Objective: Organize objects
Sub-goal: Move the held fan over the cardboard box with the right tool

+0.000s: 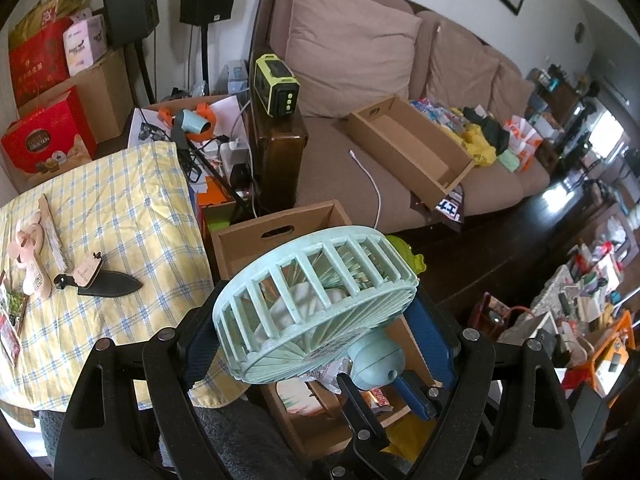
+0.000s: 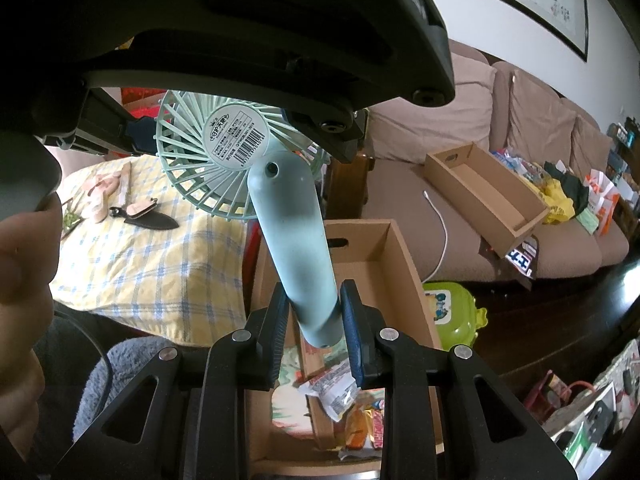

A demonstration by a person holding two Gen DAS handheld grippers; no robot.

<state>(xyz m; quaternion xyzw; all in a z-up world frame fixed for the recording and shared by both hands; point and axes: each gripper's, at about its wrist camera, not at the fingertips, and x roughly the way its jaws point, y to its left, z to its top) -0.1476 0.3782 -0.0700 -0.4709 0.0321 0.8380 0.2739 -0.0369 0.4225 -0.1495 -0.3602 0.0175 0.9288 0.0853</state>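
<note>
A mint green handheld fan (image 1: 316, 304) is held in the air by both grippers. My left gripper (image 1: 320, 340) is shut on its round grille head, blue pads on either side. In the right wrist view my right gripper (image 2: 314, 316) is shut on the lower end of the fan's handle (image 2: 296, 248); the fan head (image 2: 224, 156) with its barcode label is above, partly hidden by the left gripper's black body (image 2: 280, 40). An open cardboard box (image 2: 400, 272) holding snack packets sits right below the fan.
A yellow checked table (image 1: 120, 208) on the left holds a black sheath (image 1: 108, 284) and pink items. A second cardboard box (image 1: 408, 148) lies on the brown sofa (image 1: 360, 60) with a white cable. A green toy (image 2: 456, 316) lies right of the box. Clutter is at far right.
</note>
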